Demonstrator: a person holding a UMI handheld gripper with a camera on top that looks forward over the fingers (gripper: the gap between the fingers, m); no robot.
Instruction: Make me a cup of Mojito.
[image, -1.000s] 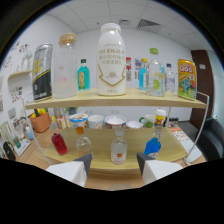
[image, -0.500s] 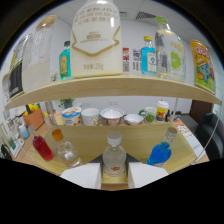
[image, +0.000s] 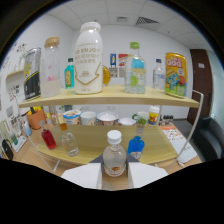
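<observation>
The gripper (image: 114, 176) has its 2 pale fingers (image: 82, 176) spread apart, with the small clear glass bottle with a white screw cap (image: 114, 156) standing between them on the lower board of the 2-tier wooden shelf (image: 165, 145), a gap showing at either side, so nothing is clamped yet. Beside it stand a blue angular bottle (image: 135, 146), a small clear round bottle (image: 70, 143) and a red bottle (image: 48, 138); a row of squat paper cups (image: 89, 117) lines the back. On the upper board a tall white plastic bottle (image: 88, 59) dominates. The clear bottle looks like glass: rigid, smooth, probably slippery and breakable, moderately heavy if full. The wide labelled belly seems the safest hold, below the narrowing shoulder, squeezed squarely to avoid tipping.
</observation>
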